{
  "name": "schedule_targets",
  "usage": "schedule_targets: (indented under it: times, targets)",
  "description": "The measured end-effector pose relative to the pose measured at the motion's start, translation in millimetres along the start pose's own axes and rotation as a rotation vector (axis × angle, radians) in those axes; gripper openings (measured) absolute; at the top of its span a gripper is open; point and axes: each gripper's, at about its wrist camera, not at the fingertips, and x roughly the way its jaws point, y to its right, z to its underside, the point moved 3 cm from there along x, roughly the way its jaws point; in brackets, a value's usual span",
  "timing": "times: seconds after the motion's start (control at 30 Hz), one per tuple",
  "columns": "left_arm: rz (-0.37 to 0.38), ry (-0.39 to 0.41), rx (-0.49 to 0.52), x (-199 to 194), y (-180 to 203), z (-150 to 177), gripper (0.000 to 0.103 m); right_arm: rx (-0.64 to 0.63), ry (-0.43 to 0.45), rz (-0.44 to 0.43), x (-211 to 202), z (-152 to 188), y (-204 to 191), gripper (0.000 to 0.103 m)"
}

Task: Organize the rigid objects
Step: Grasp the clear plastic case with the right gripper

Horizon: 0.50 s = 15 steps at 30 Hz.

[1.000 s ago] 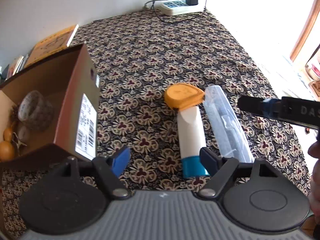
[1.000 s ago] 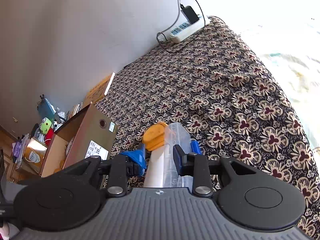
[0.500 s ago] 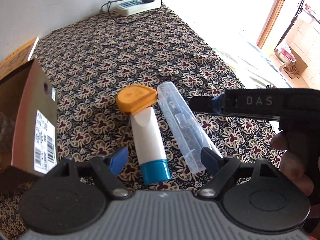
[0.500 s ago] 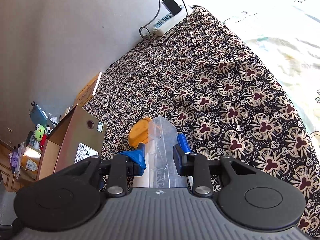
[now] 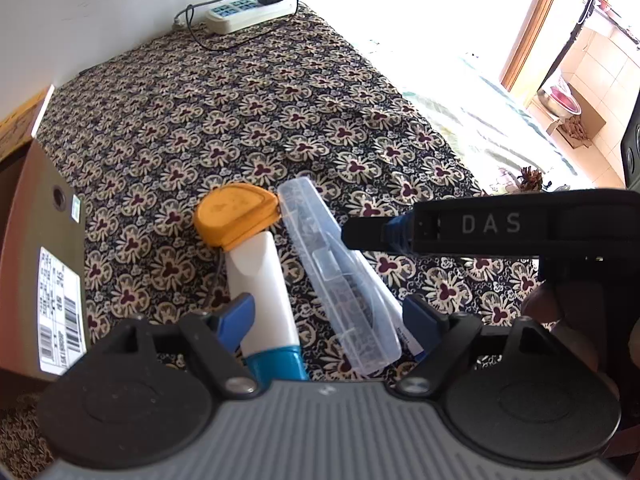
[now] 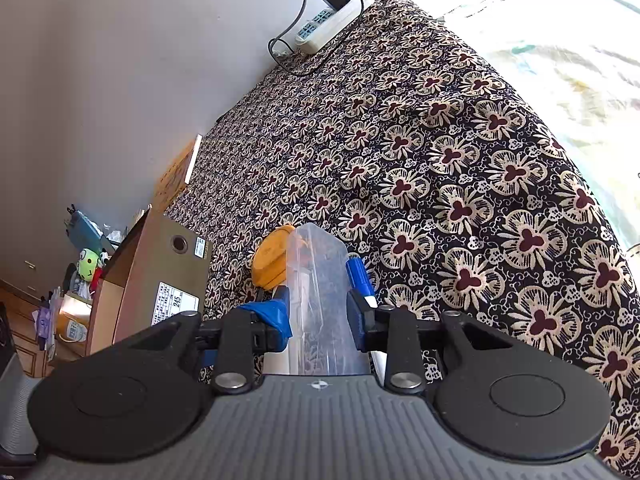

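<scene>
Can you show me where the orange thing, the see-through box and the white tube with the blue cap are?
orange thing [image 5: 234,216], left wrist view, middle of its flat top.
see-through box [image 5: 340,280], left wrist view, middle of its clear lid.
white tube with the blue cap [image 5: 260,280], left wrist view, on the white body.

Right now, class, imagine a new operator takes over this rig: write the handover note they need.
Left gripper: open, low over the patterned cloth, fingers either side of the white tube with blue cap and the clear plastic case.
Right gripper: fingers straddle the clear case, not visibly clamped.
Orange tape measure lies at the tube's far end; a blue marker lies just right of the case.
Cardboard box stands to the left.
Done: nothing here lifted.
Left: grasp and sort these four items.
</scene>
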Motion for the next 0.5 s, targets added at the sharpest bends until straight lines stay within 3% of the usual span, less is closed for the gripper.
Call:
schedule_targets:
  times: [0.5]
  targets:
    - [-0.032,-0.092,-0.012,34.7,6.9,-2.2,0.085,0.025,-0.075,-0.052,14.9,-2.1,15.4,0.017]
